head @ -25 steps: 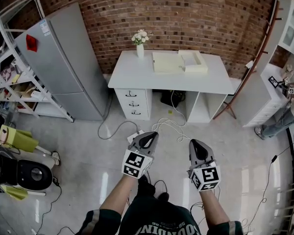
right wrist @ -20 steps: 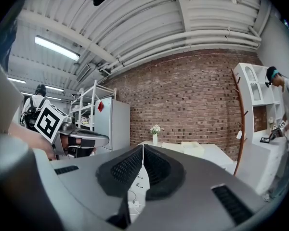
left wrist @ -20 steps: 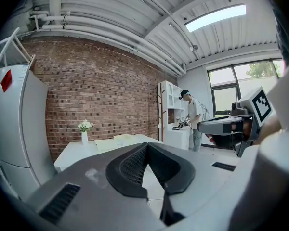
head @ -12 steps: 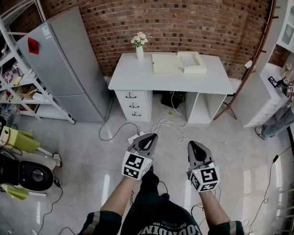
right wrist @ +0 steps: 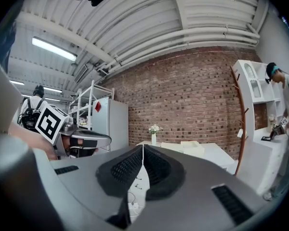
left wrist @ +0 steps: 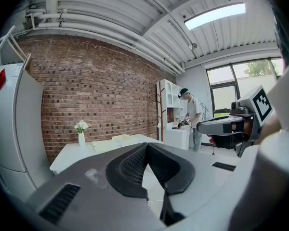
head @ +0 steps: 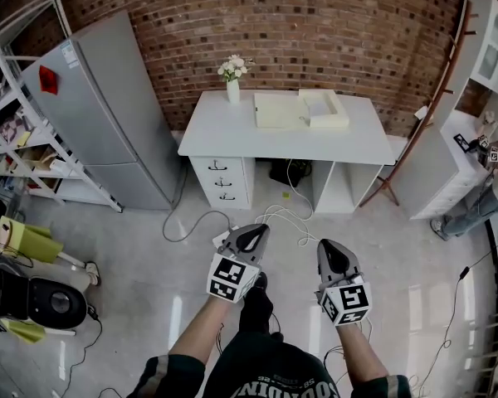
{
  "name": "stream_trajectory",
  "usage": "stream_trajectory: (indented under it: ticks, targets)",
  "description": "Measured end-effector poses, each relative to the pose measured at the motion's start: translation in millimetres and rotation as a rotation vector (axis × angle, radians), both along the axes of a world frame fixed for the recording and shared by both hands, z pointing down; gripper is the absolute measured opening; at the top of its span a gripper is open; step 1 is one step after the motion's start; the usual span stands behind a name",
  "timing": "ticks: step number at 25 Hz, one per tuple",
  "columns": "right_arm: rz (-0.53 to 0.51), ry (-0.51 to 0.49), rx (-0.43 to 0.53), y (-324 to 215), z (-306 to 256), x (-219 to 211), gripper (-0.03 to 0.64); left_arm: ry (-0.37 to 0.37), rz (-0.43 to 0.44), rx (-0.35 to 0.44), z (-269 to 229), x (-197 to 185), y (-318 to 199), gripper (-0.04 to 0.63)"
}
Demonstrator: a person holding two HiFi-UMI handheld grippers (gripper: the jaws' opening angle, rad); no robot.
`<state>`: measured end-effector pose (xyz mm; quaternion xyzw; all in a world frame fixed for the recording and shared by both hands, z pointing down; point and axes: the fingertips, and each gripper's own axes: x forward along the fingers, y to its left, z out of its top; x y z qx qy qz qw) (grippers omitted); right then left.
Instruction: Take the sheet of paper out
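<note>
We stand on open floor (head: 149, 264) well back from the white desk (head: 224, 135), with clear room between us and its front edge except for loose cables (head: 278, 215) trailing across the tiles. A grey fridge (head: 108, 106) stands near the desk's left end, and a leaning coat stand (head: 436, 106) and a white cabinet (head: 448, 168) close in its right end. A brick wall (head: 315, 31) runs behind. The sheet of paper cannot be told apart from here. The only pale flat things lie at the back of the desk: a cream flat case (head: 276, 110) touching a shallow box (head: 325, 108), with a flower vase (head: 233, 88) to their left. The left gripper (head: 251, 232) and right gripper (head: 330, 249) are held side by side, apart, over the floor. The left fingers (left wrist: 130, 165) are pressed together on nothing, and the right fingers (right wrist: 127, 166) likewise. Against a second ago, the desk sits slightly further left and a touch nearer in the head view, while both grippers keep their places in it, still closed.
</note>
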<state>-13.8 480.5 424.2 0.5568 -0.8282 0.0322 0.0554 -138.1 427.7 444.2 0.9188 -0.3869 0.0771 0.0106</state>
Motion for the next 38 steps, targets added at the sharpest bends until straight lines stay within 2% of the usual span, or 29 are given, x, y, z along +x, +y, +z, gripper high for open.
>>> stream_trajectory:
  ticks: [14, 38]
  targets:
    - [0.017, 0.002, -0.021, -98.7, 10.1, 6.5, 0.069, 0.0, 0.027, -0.021, 9.7, 14.3, -98.6, 0.011]
    - [0.053, 0.031, -0.043, -313.8, 2.7, -32.2, 0.069, 0.021, 0.08, -0.045, 4.2, -12.0, -321.7, 0.011]
